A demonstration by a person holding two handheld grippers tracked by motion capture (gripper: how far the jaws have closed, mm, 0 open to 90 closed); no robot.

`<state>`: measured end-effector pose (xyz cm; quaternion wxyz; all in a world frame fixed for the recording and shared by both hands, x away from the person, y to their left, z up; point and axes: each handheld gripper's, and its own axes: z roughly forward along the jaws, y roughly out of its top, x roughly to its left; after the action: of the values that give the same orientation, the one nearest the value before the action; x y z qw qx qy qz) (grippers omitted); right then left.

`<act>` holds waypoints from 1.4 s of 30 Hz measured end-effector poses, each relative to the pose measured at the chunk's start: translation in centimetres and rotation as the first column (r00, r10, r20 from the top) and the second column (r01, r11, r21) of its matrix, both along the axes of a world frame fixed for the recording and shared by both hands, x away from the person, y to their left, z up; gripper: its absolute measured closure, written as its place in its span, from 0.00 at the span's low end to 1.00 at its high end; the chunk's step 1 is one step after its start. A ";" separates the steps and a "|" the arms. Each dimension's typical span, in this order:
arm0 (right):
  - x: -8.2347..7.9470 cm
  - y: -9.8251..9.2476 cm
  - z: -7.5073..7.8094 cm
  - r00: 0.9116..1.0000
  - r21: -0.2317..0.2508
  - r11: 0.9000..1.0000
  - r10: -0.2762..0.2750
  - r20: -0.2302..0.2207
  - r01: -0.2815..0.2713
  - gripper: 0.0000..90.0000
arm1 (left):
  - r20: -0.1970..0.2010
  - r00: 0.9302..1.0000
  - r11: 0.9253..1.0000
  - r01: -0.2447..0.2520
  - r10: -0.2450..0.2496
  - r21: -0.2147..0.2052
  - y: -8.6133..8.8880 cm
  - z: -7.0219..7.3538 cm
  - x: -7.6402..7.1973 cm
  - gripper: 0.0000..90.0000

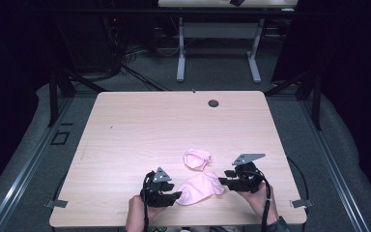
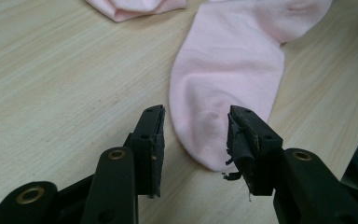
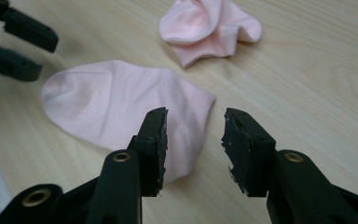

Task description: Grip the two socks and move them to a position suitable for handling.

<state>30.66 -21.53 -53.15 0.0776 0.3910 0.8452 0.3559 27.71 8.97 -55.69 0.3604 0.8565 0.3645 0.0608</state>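
Flat pink sock (image 1: pixel 200 189) lies between left gripper (image 1: pixel 174 196) and right gripper (image 1: pixel 222 182).

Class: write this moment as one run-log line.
left tool: open, off flat sock | right tool: open | crumpled sock: lies apart

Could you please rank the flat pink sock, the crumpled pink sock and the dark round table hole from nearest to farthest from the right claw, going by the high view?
From the right claw:
1. Flat pink sock, right beside it.
2. Crumpled pink sock, just beyond.
3. Table hole, near the far edge.
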 end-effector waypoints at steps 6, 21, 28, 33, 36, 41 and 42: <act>1.7 1.2 -2.1 0.998 -0.074 0.997 -0.018 -0.060 0.014 0.66 | -0.012 1.000 0.999 0.015 -0.014 0.051 -1.3 -0.7 -0.4 0.64; 1.4 2.4 -3.4 0.999 -0.103 0.995 0.003 -0.053 -0.008 0.91 | 0.020 0.999 0.991 0.035 -0.038 0.127 -2.1 -1.1 -0.9 0.92; 1.0 2.1 -3.1 0.998 -0.050 0.999 0.008 -0.060 -0.011 0.94 | 0.010 0.998 0.993 0.062 -0.063 0.097 -1.6 -1.1 -0.6 0.96; 0.1 1.7 -1.7 0.999 -0.021 1.000 0.005 -0.047 -0.006 0.94 | -0.006 0.997 0.995 0.074 -0.074 0.061 -0.6 -0.6 -0.4 0.96; -0.6 1.3 -0.9 0.999 -0.022 1.000 -0.001 -0.040 0.000 0.94 | -0.021 0.997 0.997 0.074 -0.073 0.037 0.1 -0.3 -0.1 0.96; -1.5 1.2 -0.7 0.998 -0.013 1.000 0.011 -0.057 -0.012 0.94 | -0.016 0.995 0.994 0.095 -0.094 0.058 0.9 0.6 0.1 0.96; -1.8 1.3 -0.8 0.998 -0.021 1.000 0.012 -0.060 -0.013 0.94 | -0.016 0.995 0.994 0.095 -0.094 0.060 1.0 0.6 0.1 0.96</act>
<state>28.87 -20.27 -53.99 0.0541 0.3955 0.8533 0.3356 27.80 9.95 -55.05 0.3345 0.8836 0.3239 0.0492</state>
